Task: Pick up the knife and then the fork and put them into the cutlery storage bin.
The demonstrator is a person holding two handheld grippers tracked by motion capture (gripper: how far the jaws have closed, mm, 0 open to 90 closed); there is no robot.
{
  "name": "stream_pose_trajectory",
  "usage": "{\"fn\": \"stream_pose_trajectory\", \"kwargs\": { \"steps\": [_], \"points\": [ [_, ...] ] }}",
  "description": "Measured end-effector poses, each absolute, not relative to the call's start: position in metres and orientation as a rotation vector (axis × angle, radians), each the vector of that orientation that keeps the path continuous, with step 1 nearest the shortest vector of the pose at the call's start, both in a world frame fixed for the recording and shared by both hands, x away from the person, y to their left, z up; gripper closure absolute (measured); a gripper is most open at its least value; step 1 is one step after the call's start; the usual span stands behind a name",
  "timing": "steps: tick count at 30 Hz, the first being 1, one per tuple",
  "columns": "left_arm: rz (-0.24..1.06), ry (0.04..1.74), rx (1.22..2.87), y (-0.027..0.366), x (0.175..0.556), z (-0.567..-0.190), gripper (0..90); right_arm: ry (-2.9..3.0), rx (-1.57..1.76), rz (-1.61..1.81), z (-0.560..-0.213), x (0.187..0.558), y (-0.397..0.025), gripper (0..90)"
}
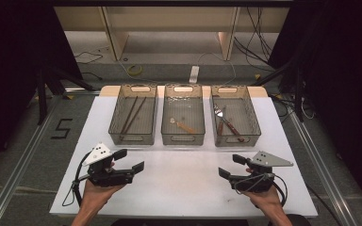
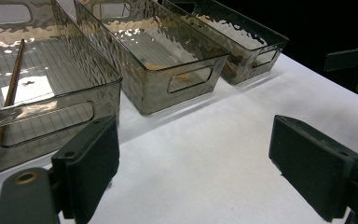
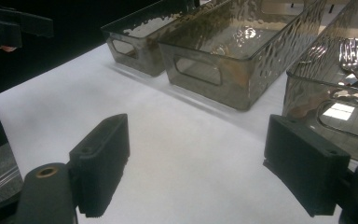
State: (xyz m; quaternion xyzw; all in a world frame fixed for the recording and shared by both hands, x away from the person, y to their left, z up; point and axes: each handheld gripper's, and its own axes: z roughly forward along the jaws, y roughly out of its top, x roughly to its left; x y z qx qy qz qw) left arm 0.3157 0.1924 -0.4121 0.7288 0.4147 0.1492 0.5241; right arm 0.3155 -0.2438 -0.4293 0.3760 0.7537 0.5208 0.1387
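Note:
Three smoky clear bins stand in a row at the back of the white table (image 1: 184, 181). Two brown chopsticks (image 1: 132, 115) lie in the left bin (image 1: 115, 113), also seen as chopsticks (image 2: 14, 74) in the left gripper view. A wooden-handled spoon (image 1: 183, 125) lies in the middle bin (image 1: 183, 139). Forks (image 1: 226, 120) with reddish handles lie in the right bin (image 1: 253, 113), with fork tines (image 3: 354, 58) close by in the right gripper view. My left gripper (image 1: 131, 160) and right gripper (image 1: 231, 165) rest open near the front edge, nothing between their jaws.
Bare white tabletop (image 2: 205, 135) lies between the grippers and the bins. Metal rails run along both table sides. Beyond the table are floor cables (image 1: 134, 70), a power strip (image 1: 194, 74) and wooden furniture legs. A "5" mark (image 1: 62, 128) sits on the floor at left.

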Motion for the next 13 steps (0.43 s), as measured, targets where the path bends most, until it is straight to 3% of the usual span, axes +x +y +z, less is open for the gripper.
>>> {"fn": "stream_pose_trajectory", "kwargs": {
  "steps": [13],
  "points": [
    [0.358,0.993,1.744,0.1924,0.3158,-0.4121,15.7,2.180,1.081,1.502,-0.4290,0.3155,-0.2433,22.6]
  ]
}}
